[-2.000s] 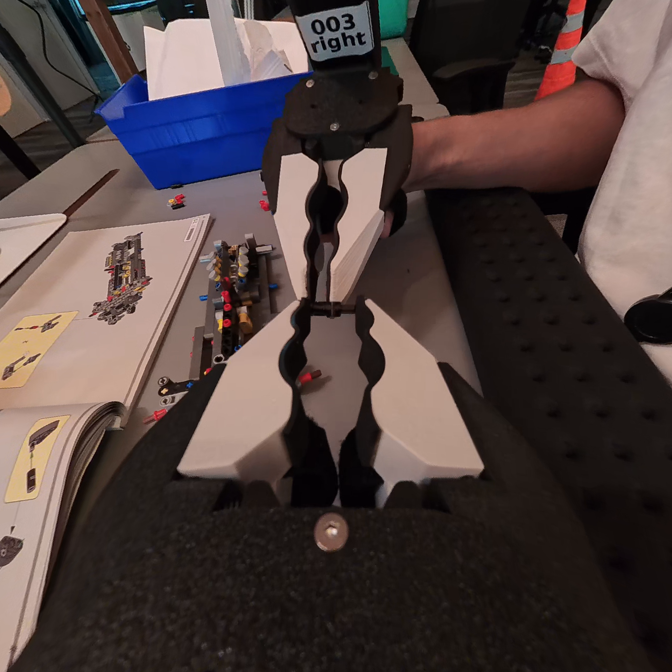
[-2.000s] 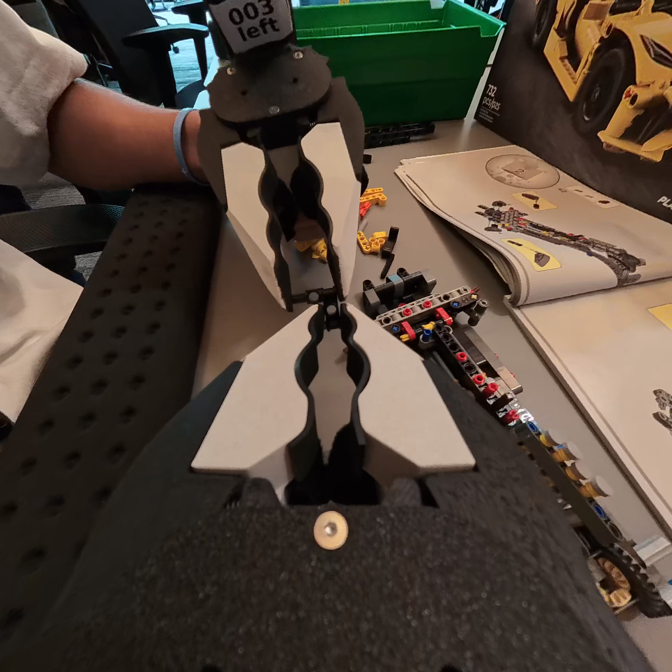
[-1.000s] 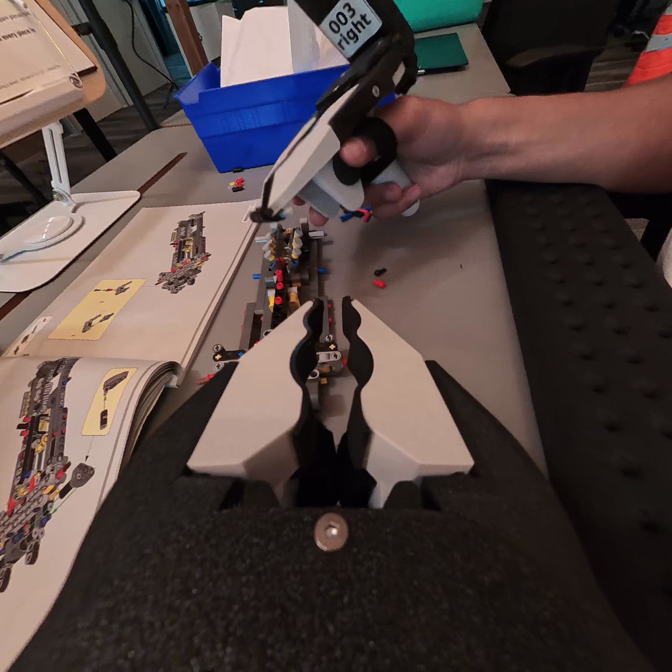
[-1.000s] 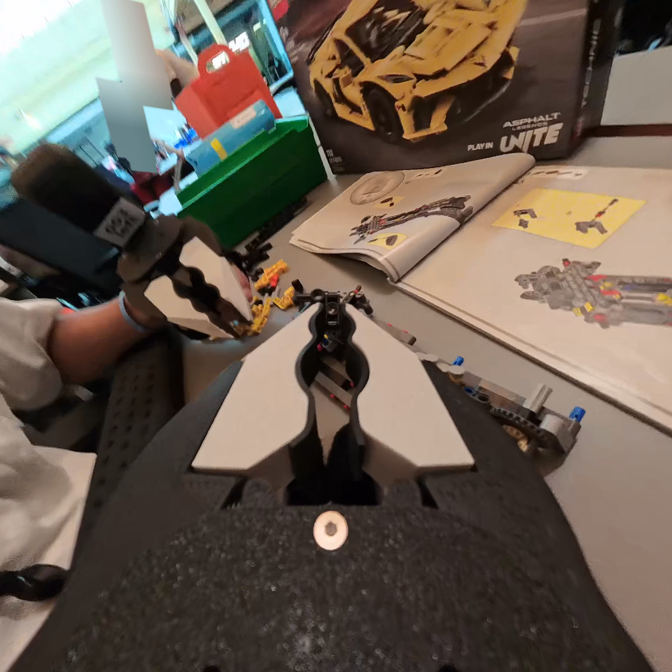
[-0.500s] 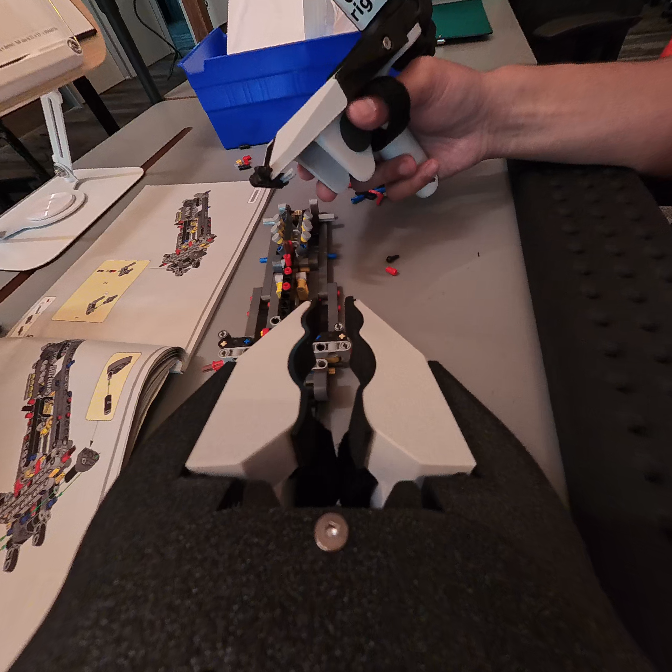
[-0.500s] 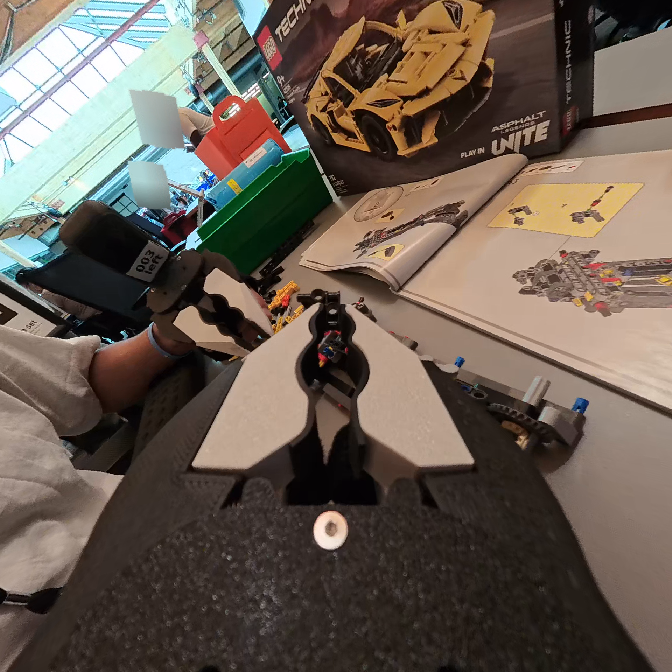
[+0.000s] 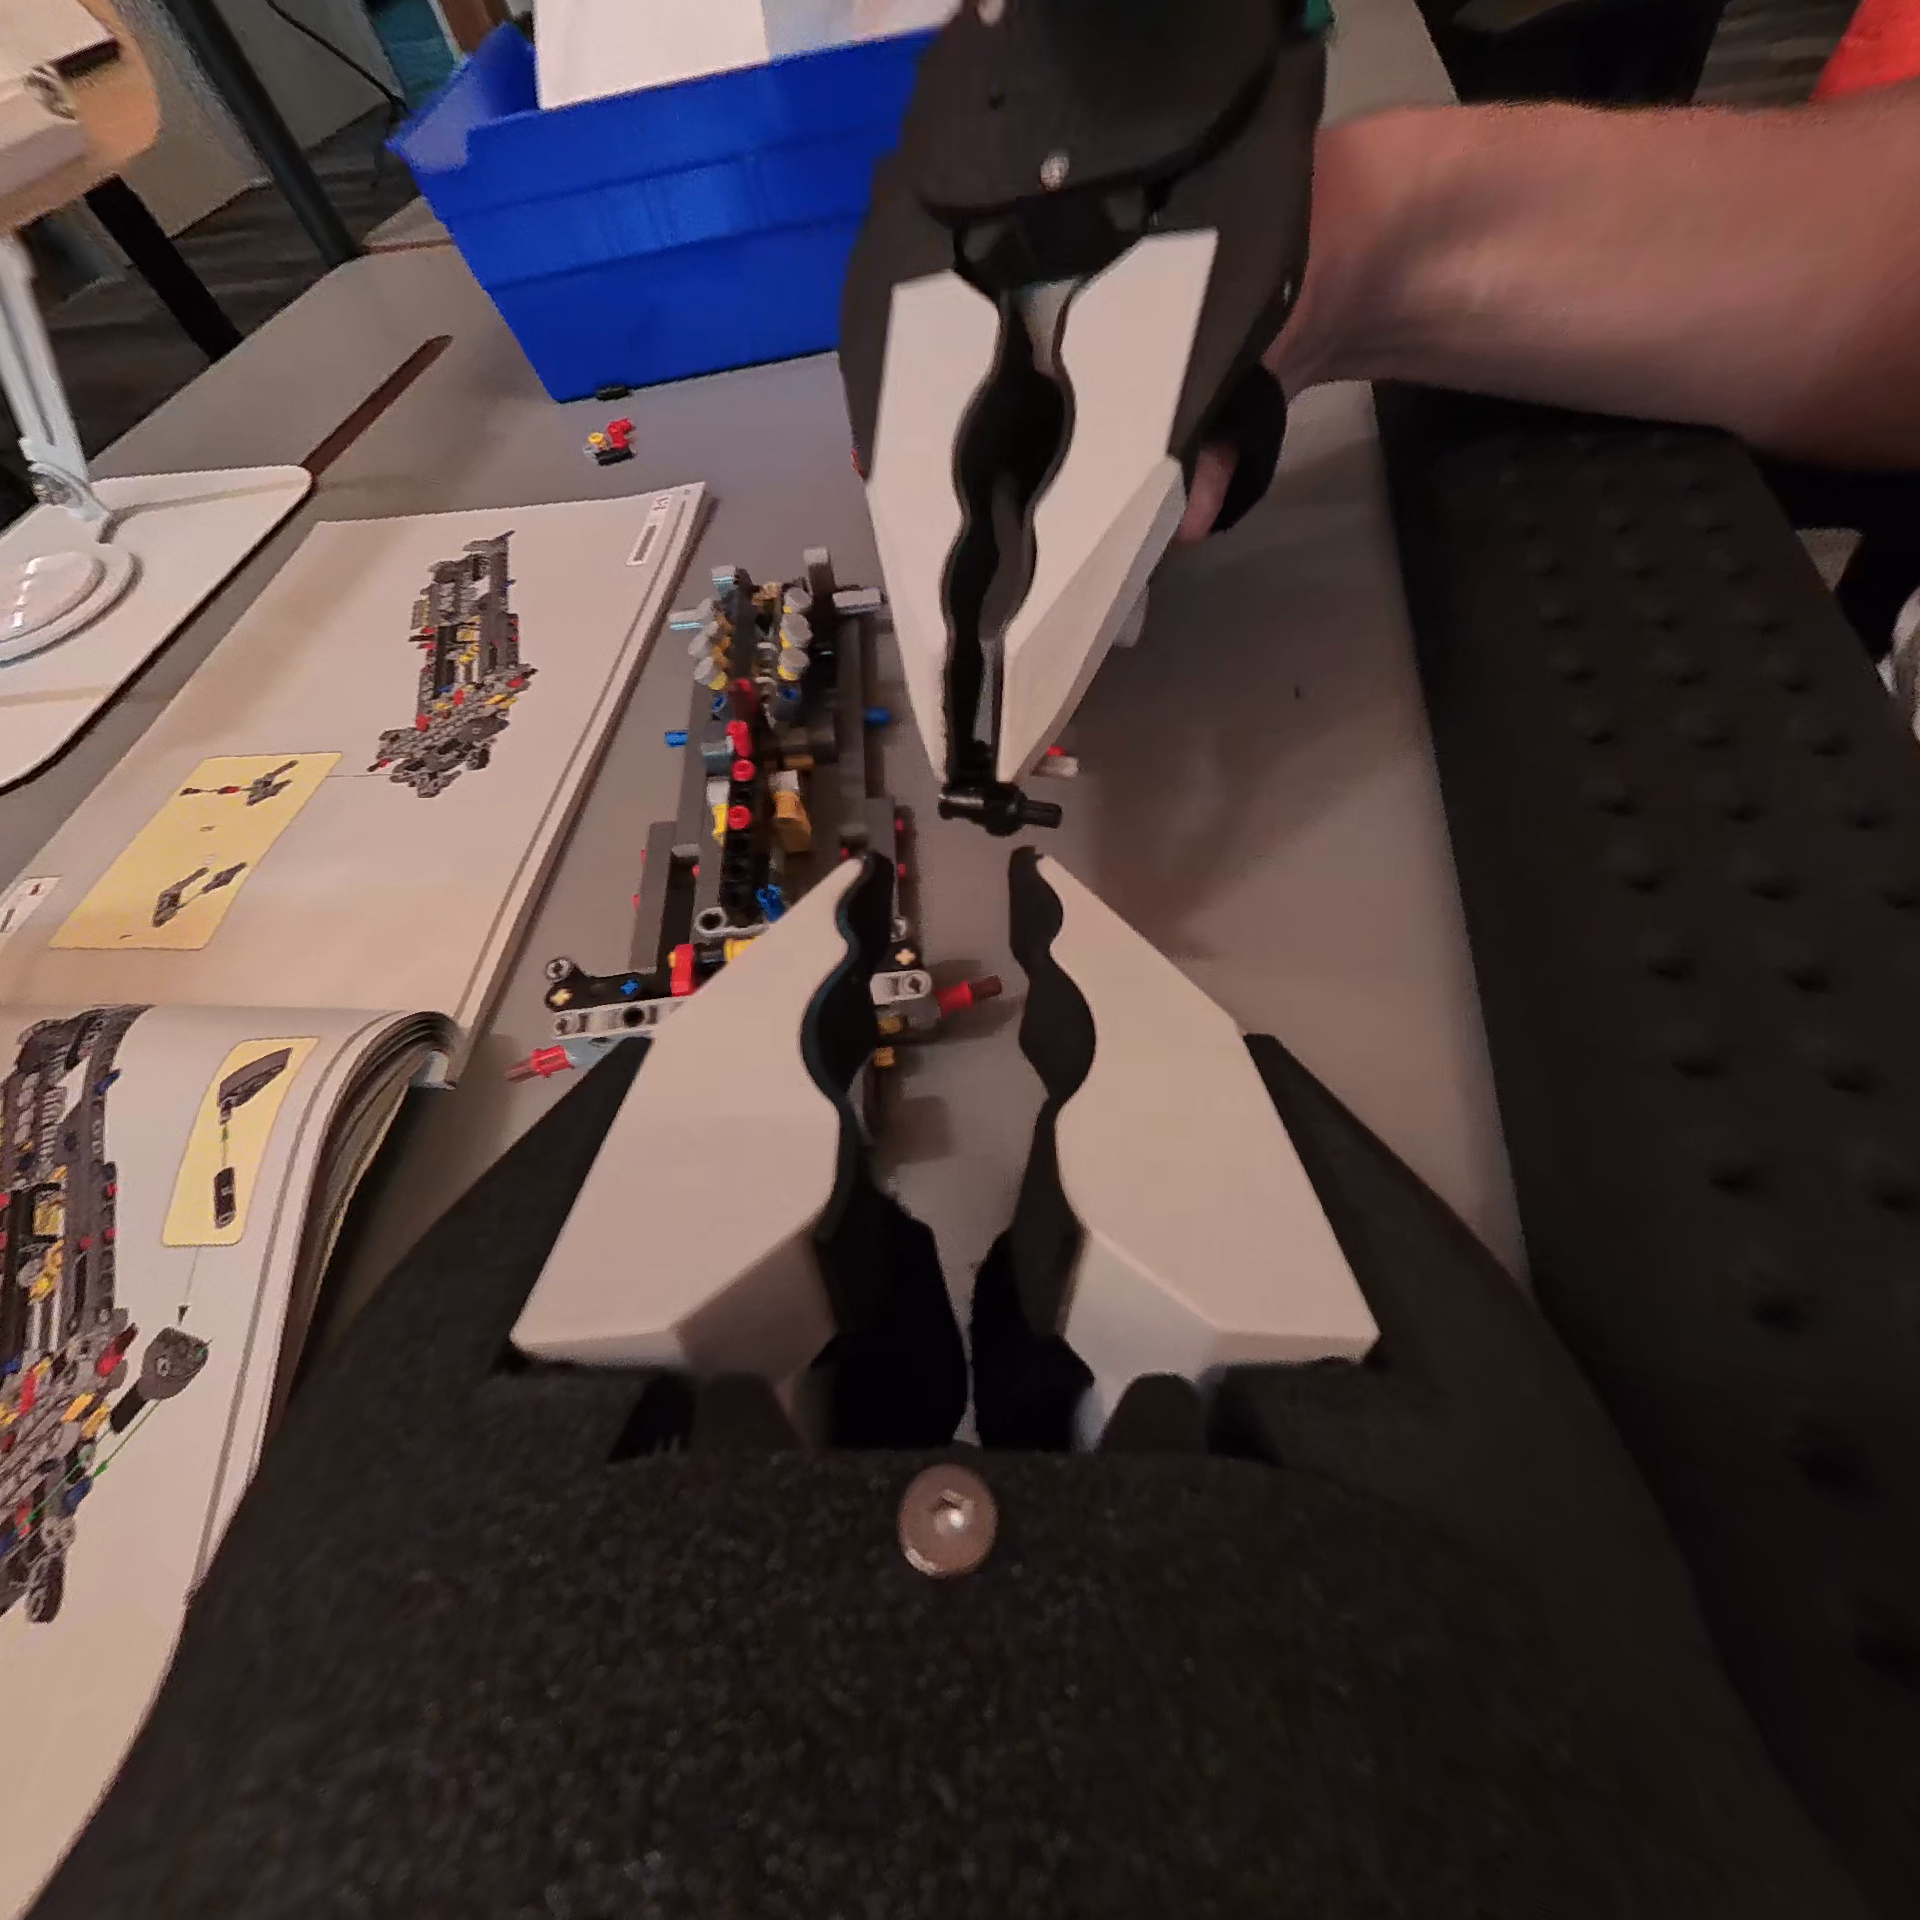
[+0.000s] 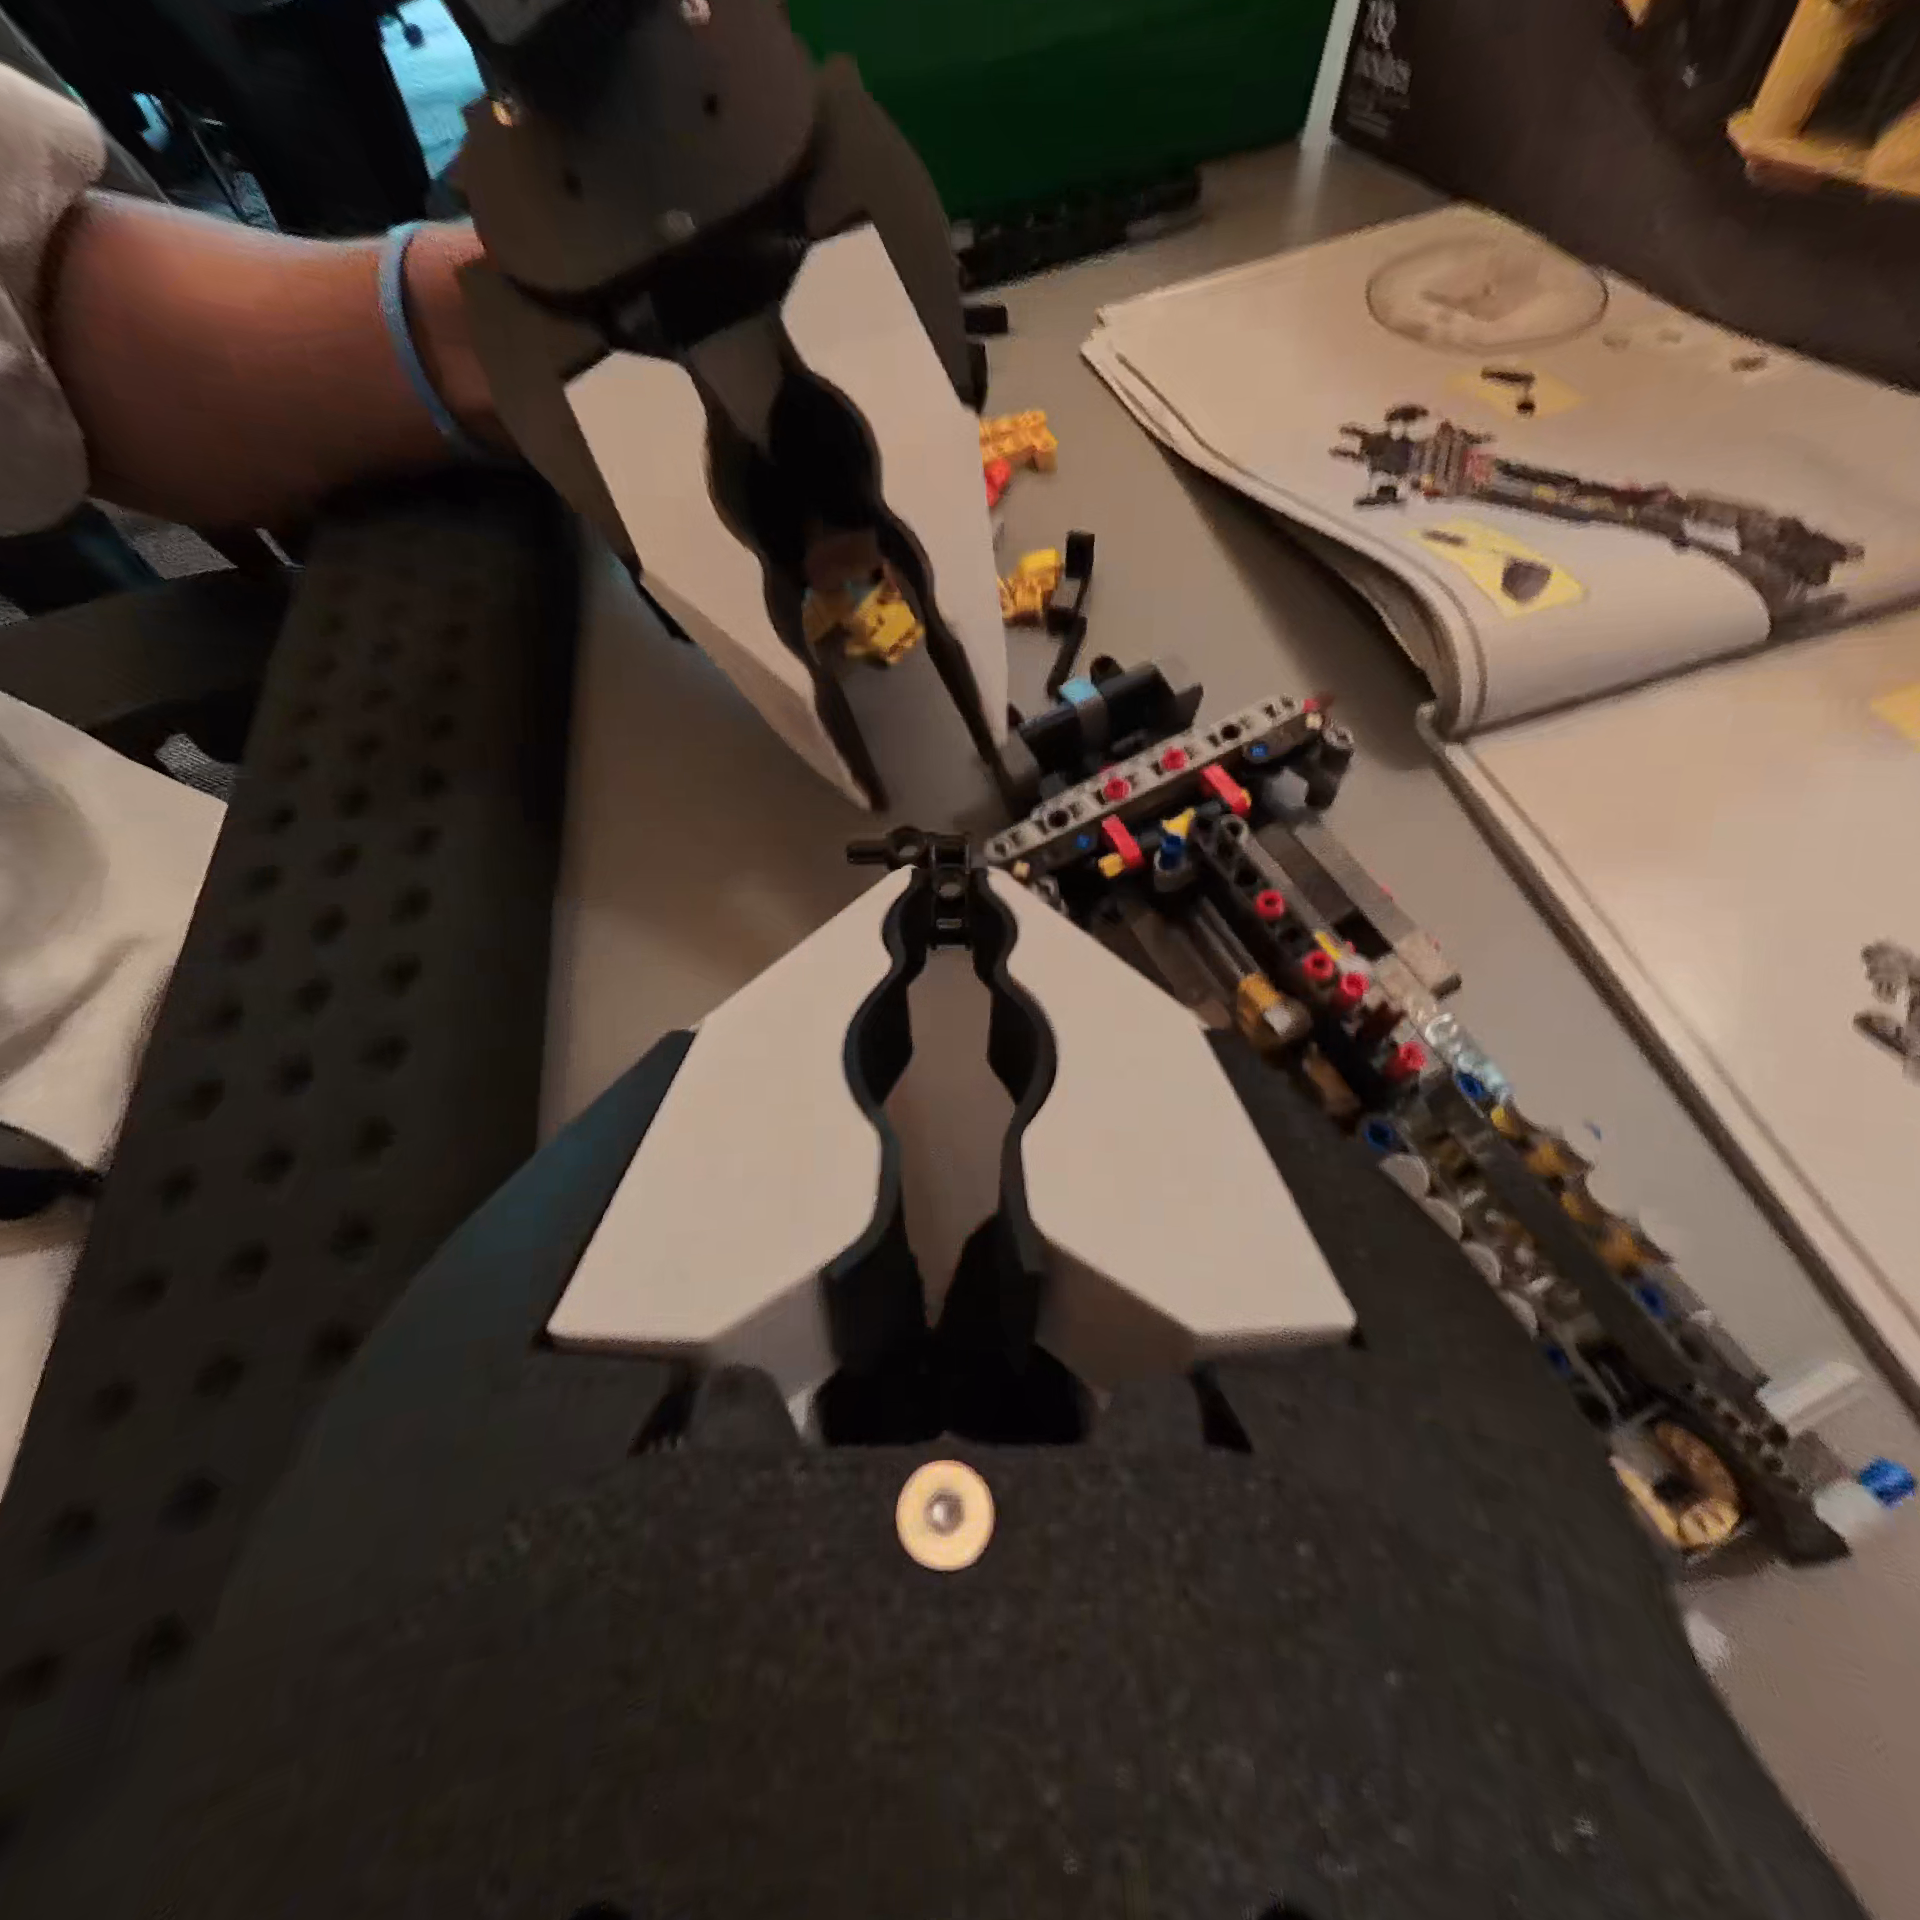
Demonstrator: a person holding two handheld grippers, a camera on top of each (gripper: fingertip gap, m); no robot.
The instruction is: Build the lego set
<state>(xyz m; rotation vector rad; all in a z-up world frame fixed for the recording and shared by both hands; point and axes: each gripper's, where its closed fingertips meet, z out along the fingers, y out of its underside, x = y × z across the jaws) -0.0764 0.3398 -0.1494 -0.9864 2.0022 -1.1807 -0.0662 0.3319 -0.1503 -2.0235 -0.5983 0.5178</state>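
- Between our two grippers, above the grey table (image 7: 1278,831), we hold a small black connector piece (image 8: 914,854) clamped in the tips of the right gripper (image 8: 948,883), presented crosswise, likely so the other tool can reach it
- Our left gripper (image 7: 940,868) faces it with its jaws apart and empty, just short of the piece
- Beside them the half-built chassis (image 7: 774,790) lies flat next to the open instruction booklet (image 7: 416,748), within easy reach for fitting

Motion blur smears the chassis (image 8: 1351,1039) beside the right hand-held gripper (image 8: 948,883); the box (image 8: 1662,135) ahead runs off-frame.
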